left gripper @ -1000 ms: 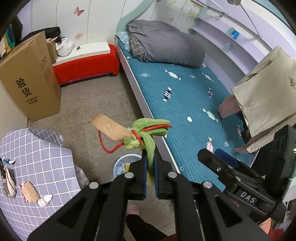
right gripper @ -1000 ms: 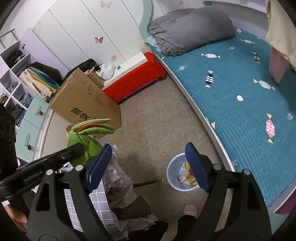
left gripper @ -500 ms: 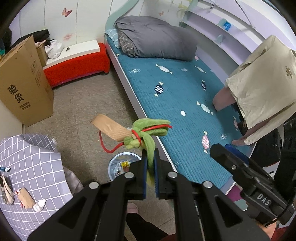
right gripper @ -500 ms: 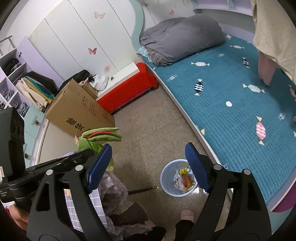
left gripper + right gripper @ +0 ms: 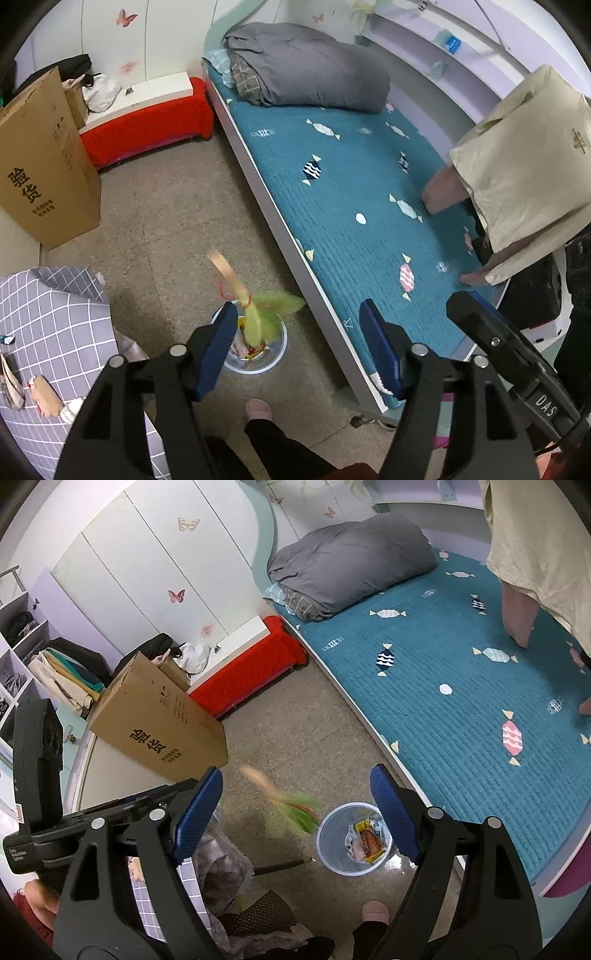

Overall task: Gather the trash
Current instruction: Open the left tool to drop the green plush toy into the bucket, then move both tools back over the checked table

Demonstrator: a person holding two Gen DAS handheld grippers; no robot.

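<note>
A: Above the bin (image 5: 276,352), item one: the green wrapper bundle (image 5: 264,317) with its tan strip and red cord. What has changed?

B: A second ago it was pinched between the blue pads of the left hand-held gripper (image 5: 299,350). Now those jaws are opening, the pads touch nothing, and the bundle is loose in the air, blurred, between the gripper and the clear bin on the floor. The bed (image 5: 354,206) and cardboard box (image 5: 40,173) sit much where they sat half a second ago.

A: Orientation of the bundle?

B: In the left wrist view its long axis runs from upper left to lower right: tan strip up and away toward the box, green leaves low, over the bin's mouth. Earlier it lay closer to level, leaves spread to the right. In the right wrist view the bundle (image 5: 295,810) shows as a streak just left of the bin (image 5: 356,843), strip uppermost.

A: Item two, right hand-held gripper (image 5: 299,814)?

B: Jaws stand wide, nothing between the pads, as before.

A: Bin contents?

B: Yellow and red wrappers and pale scraps; details too small to tell.

A: Remaining stock?

B: On the table (image 5: 55,321) with the grey checked cloth, at lower left, paper scraps (image 5: 44,397) lie near its edge.
</note>
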